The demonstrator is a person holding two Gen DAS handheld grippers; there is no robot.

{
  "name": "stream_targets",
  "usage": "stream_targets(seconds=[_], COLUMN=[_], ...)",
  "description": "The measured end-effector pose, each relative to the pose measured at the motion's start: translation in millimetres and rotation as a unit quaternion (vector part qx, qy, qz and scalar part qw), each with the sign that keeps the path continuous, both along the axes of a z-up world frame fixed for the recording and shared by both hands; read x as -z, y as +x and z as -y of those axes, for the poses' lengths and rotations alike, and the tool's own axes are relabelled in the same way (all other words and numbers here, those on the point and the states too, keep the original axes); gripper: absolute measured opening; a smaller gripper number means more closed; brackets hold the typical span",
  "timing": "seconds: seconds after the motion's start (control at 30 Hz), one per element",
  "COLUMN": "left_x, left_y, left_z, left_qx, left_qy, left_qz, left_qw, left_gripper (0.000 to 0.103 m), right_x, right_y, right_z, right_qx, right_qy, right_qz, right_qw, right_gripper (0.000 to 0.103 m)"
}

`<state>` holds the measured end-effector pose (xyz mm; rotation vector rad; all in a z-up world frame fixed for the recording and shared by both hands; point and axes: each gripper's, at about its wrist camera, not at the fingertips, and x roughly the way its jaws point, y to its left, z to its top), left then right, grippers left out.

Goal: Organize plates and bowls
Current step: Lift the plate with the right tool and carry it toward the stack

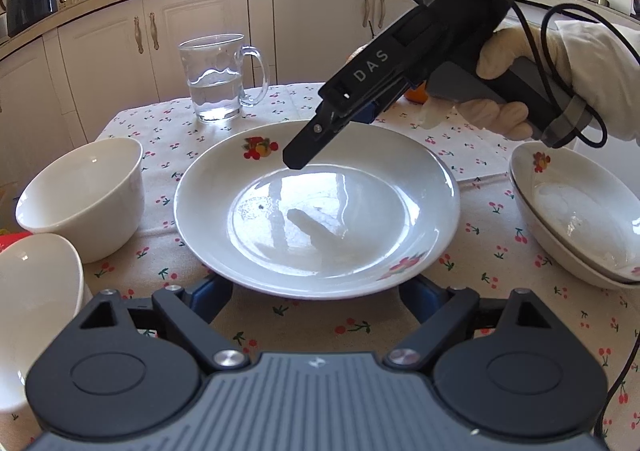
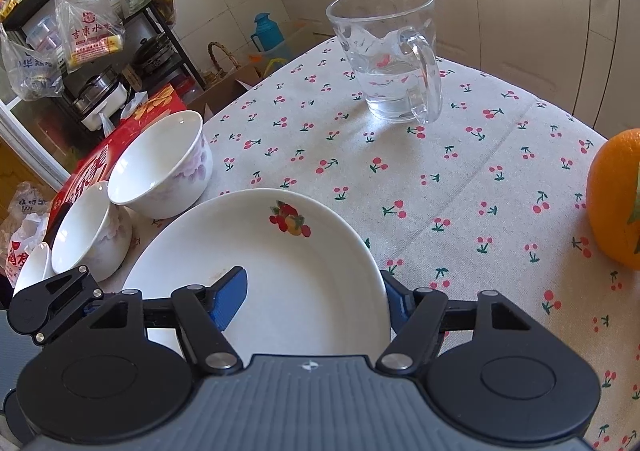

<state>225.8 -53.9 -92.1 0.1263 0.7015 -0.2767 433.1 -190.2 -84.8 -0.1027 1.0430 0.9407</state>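
Nearest, the left gripper stands wide at the near rim of the central plate; its tips are hidden beneath, so grasp cannot be told. The right gripper straddles the plate's right rim, one pad inside and one outside; pinch unclear. Step in hand, probably: securing this plate. The next move calls for a firm, level lift onto the stack at right. Count: three plates (the stack seemingly two), two bowls at left, one far mug.
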Motion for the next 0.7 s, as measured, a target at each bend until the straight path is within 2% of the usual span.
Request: stream_targets(seconds=[0.7], left_x=[-24], left_y=[-39], left_z=[3], left_qx=[0.04], left_qy=[0.009], left_qz=[0.007], left_qw=[0.9991], left_gripper=[0.09], right_x=[-32], right_y=[-59], right_z=[18], right_qx=[0.024], right_qy=[0.008], right_qz=[0.02], right_qw=[0.999], right_gripper=[0.075])
